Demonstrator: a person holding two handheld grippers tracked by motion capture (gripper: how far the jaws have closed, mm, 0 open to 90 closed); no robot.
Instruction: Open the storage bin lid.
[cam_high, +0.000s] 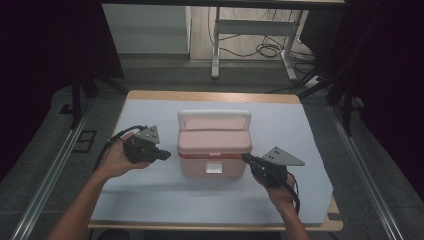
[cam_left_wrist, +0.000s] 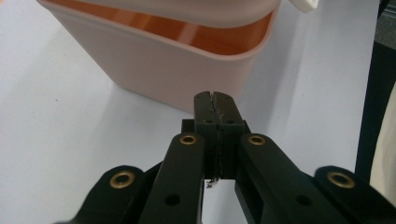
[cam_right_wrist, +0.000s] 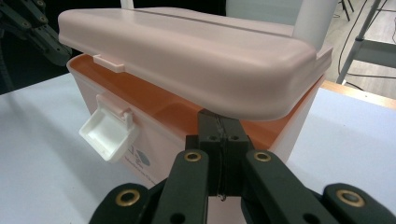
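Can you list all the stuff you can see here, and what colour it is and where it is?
box: one, pink, middle of the table, lid raised a little
handle: one, white, lying at the back of the box top
latch: one, white, on the box front, flipped open
table: one, pale cover on a wooden top, under the box
desk frame: one, white, on the floor behind the table
cables: several, black, on the floor under that frame
left tool: one, black, shut, left of the box
right tool: one, black, shut, tip under the lid's right edge
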